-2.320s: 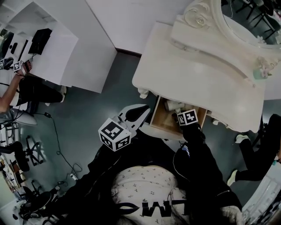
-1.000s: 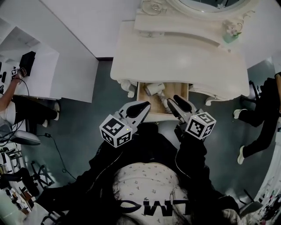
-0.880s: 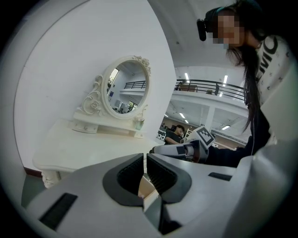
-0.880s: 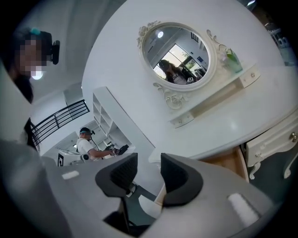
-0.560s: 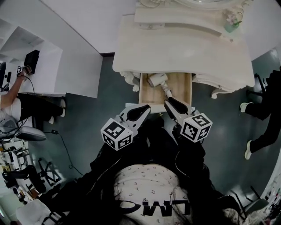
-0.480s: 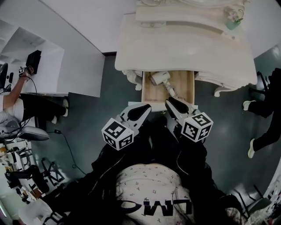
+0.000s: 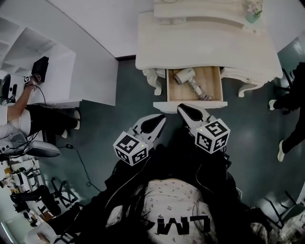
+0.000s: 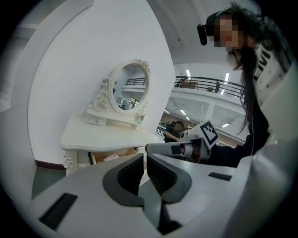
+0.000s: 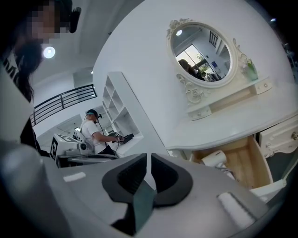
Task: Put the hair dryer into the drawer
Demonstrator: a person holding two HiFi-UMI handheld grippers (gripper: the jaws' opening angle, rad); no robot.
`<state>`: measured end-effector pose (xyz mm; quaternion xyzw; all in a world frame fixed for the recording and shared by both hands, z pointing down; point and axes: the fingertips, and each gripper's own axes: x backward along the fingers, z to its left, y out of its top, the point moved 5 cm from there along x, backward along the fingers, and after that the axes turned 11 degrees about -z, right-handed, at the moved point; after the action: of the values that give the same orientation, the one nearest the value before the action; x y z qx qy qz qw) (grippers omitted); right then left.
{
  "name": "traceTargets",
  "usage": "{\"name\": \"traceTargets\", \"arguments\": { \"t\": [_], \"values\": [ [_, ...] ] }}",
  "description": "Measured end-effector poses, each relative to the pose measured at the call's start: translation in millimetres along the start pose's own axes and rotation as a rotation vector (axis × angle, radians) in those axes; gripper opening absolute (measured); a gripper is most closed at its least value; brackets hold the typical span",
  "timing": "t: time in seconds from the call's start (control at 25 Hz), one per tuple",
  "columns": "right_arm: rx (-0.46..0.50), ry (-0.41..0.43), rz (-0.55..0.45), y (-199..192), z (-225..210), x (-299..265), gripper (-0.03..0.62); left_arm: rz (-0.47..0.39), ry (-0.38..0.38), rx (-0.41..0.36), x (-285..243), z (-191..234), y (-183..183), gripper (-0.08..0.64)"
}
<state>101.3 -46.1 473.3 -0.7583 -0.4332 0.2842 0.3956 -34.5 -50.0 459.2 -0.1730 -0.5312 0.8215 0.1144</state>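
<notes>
The white hair dryer (image 7: 185,76) lies in the open wooden drawer (image 7: 210,81) of the white dressing table (image 7: 205,45), its cord (image 7: 202,93) trailing toward the drawer front. The right gripper view shows the hair dryer (image 9: 215,158) in the drawer (image 9: 249,163) too. My left gripper (image 7: 161,118) hangs over the floor, short of the drawer front, shut and empty (image 8: 145,156). My right gripper (image 7: 182,108) sits just before the drawer front; its jaws are closing with nothing between them (image 9: 149,156).
An oval mirror (image 9: 200,53) and a small green bottle (image 7: 254,7) stand at the back of the table. A white shelf unit (image 7: 52,71) is at the left with a seated person (image 7: 14,112) beside it. Another person's leg (image 7: 291,97) is at the right.
Both grippers have drawn back from the drawer toward my body. The right gripper's jaws, open over the drawer a second ago, have come together. The hair dryer stays in the drawer.
</notes>
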Motion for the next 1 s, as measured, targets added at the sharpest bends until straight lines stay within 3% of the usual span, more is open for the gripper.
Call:
{"name": "traceTargets", "arguments": {
  "t": [0.48, 1.0],
  "values": [
    [0.021, -0.057, -0.06, -71, 134, 13, 0.04, -0.046, -0.045, -0.029, 142, -2, -21, 0.0],
    [0.049, -0.123, -0.076, -90, 184, 63, 0.04, -0.089, -0.178, -0.033, 167, -47, -31, 0.0]
  ]
}}
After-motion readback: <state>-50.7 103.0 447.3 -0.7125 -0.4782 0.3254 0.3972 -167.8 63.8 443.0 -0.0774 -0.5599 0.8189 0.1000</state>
